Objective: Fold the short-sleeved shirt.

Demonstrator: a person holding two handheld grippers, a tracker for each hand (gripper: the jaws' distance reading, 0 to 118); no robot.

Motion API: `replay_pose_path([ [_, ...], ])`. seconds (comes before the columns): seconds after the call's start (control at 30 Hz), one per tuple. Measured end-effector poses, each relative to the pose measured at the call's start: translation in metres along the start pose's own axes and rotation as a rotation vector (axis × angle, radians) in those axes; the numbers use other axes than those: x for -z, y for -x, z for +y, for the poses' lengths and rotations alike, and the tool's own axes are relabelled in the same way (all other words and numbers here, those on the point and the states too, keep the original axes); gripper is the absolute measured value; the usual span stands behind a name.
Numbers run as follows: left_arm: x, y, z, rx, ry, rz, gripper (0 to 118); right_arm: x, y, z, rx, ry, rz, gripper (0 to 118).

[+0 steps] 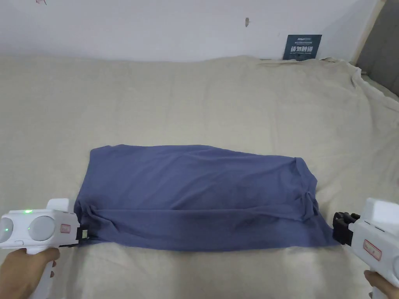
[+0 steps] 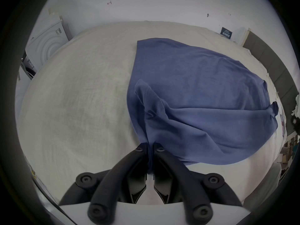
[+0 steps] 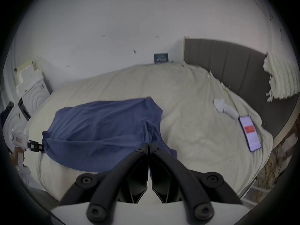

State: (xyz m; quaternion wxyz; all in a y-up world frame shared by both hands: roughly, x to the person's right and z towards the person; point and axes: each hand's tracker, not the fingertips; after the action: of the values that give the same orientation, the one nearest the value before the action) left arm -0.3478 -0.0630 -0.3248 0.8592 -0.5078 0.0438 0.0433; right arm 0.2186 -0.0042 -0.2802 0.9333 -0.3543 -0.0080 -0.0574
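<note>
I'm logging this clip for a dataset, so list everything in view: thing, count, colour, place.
shirt: one, blue, lying crosswise on the near part of the bed, partly folded
bed sheet: one, beige, covering the bed
sign: one, dark blue, against the wall at the bed's far edge
headboard: one, dark grey, along the bed's right side
phone: one, screen lit, on the sheet near the headboard
white device: one, on the sheet beside the phone
white appliance: one, beyond the bed's left end
left claw: one, black jaws, shut on the shirt's left end
right claw: one, black jaws, shut on the shirt's right end
hands: two, holding the claw handles
</note>
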Motion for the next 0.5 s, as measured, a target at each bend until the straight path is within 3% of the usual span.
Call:
replay_pose_path([
  [0.07, -0.009, -0.002, -0.002, 0.008, -0.039, 0.005, 2, 0.02, -0.009, -0.002, 0.013, 0.051, -0.023, 2],
  [0.13, -0.021, -0.001, -0.002, 0.012, -0.066, -0.01, 2, 0.039, -0.015, -0.003, -0.003, 0.098, -0.05, 13],
  [0.17, -0.027, -0.002, -0.001, 0.021, -0.075, -0.017, 2, 0.049, -0.017, -0.004, -0.02, 0.127, -0.071, 27],
  [0.23, -0.036, -0.004, 0.0, 0.033, -0.094, -0.024, 2, 0.067, -0.02, -0.007, -0.04, 0.19, -0.063, 71],
  [0.27, -0.041, -0.002, 0.002, 0.032, -0.104, -0.03, 2, 0.074, -0.02, -0.009, -0.034, 0.2, -0.06, 81],
  [0.43, -0.046, 0.001, 0.004, 0.016, -0.117, -0.049, 2, 0.103, -0.013, -0.011, -0.058, 0.264, -0.062, 84],
  [0.47, -0.046, 0.001, 0.003, 0.015, -0.116, -0.049, 2, 0.113, -0.016, -0.013, -0.058, 0.277, -0.062, 82],
  [0.5, -0.046, 0.0, 0.002, 0.014, -0.113, -0.05, 2, 0.117, -0.016, -0.015, -0.05, 0.295, -0.057, 72],
])
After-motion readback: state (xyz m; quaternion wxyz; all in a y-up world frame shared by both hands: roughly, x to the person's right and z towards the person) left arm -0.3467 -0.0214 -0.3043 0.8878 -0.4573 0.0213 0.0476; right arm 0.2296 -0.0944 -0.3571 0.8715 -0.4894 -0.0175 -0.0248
